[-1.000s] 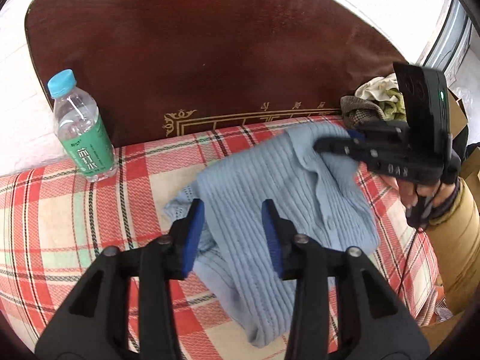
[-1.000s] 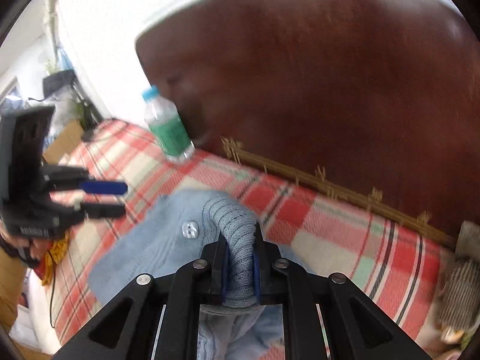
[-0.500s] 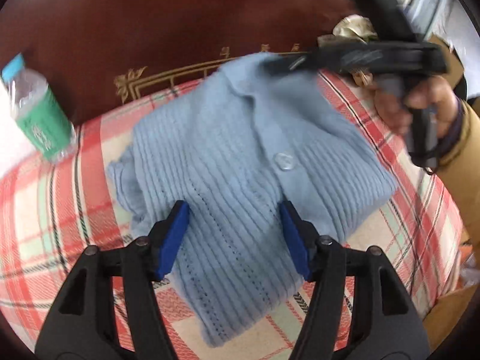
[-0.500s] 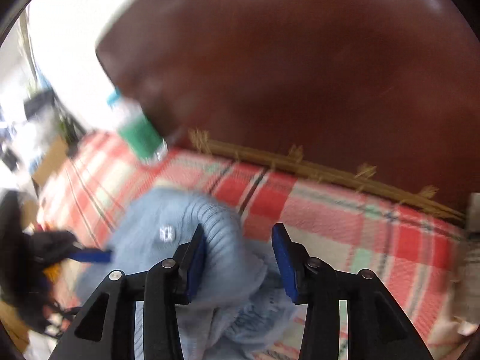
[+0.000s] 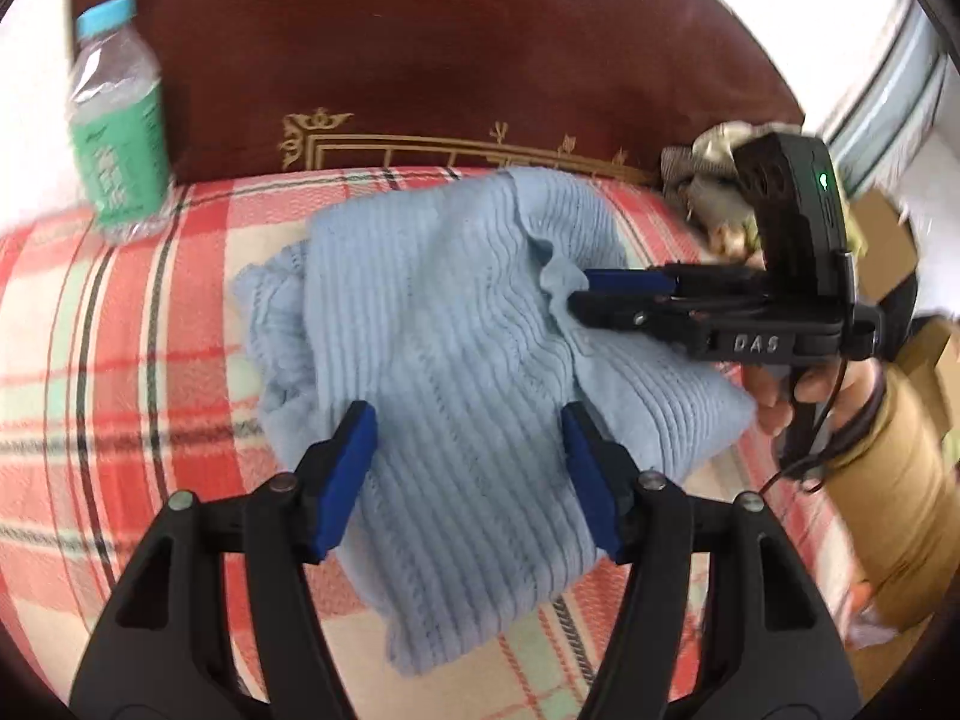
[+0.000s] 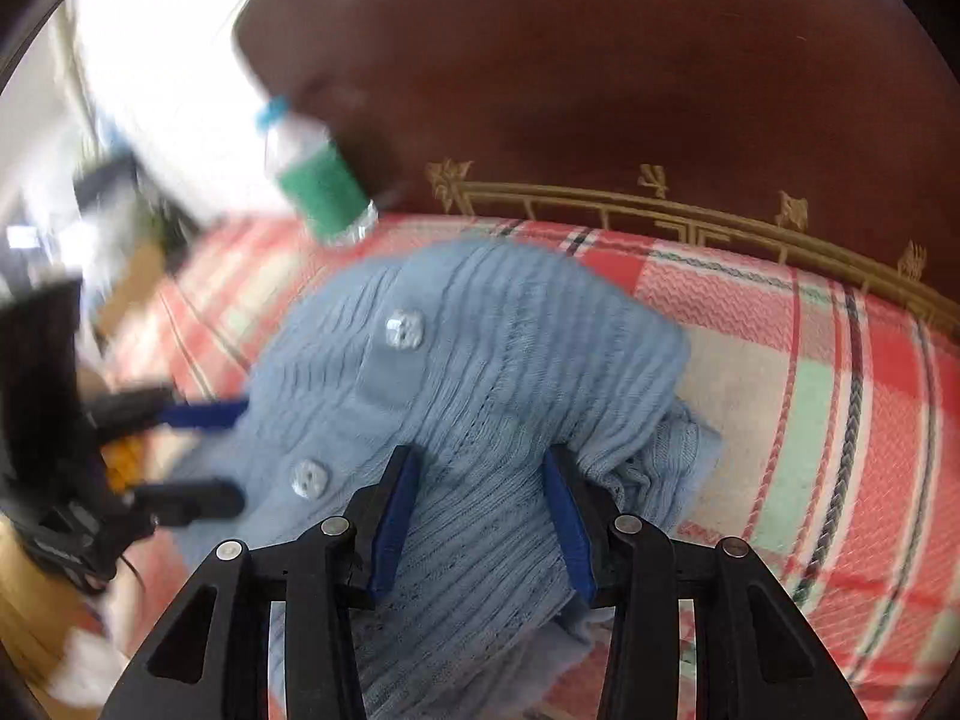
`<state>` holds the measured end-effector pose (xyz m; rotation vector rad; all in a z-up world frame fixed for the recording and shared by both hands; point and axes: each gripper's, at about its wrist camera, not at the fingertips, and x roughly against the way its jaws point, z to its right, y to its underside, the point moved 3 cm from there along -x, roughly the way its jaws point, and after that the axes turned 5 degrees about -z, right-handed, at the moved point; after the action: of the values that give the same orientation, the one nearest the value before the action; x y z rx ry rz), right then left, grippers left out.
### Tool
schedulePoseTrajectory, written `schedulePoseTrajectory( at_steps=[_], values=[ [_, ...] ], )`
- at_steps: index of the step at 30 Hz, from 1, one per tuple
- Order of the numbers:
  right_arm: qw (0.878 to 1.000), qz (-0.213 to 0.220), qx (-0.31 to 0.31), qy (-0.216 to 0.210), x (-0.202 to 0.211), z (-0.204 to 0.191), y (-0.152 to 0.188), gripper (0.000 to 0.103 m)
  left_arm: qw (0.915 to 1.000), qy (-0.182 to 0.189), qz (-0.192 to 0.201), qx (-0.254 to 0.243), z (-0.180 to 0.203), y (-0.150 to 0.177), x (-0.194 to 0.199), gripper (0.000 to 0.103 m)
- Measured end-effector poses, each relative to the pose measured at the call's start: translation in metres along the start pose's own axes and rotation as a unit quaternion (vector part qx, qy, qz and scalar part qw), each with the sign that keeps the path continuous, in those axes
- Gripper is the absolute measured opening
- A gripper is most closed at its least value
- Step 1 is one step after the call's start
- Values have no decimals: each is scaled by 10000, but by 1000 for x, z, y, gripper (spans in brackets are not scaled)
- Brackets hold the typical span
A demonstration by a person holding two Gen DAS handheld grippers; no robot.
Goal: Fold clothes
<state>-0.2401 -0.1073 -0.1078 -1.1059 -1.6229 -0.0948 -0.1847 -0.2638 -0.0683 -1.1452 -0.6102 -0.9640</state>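
In the lower part of the left wrist view, the left hand-held gripper (image 5: 468,474) stands with its jaws apart; they have just been opening, and the blue pads do not press on anything. The light blue knitted cardigan (image 5: 456,360) lies behind them in the middle of the frame, loosely folded on the red checked bed cover (image 5: 120,372). In the lower part of the right wrist view, the right hand-held gripper (image 6: 480,516) is also parted, having just been opening; a ridge of the cardigan (image 6: 480,360) sits between the pads, but they do not clamp it. Two pale buttons (image 6: 405,329) show on the knit at centre left. Farther back, a water bottle (image 5: 117,126) with a green label stands at the upper left, near the dark wooden headboard (image 5: 420,48). At the right edge, a hand (image 5: 798,396) holds the other gripper's handle.
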Motion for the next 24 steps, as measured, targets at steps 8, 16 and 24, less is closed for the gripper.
schedulePoseTrajectory(
  at_steps=[8, 16, 24],
  values=[
    [9963, 449, 703, -195, 43, -38, 4, 55, 9959, 465, 576, 524, -22, 11, 30, 71],
    [9993, -29, 377, -36, 7, -38, 0, 57, 9969, 314, 194, 691, -27, 20, -2, 71],
    [9980, 398, -7, -492, 58, -27, 23, 68, 9874, 875, 393, 1262, -46, 40, 15, 86]
  ],
)
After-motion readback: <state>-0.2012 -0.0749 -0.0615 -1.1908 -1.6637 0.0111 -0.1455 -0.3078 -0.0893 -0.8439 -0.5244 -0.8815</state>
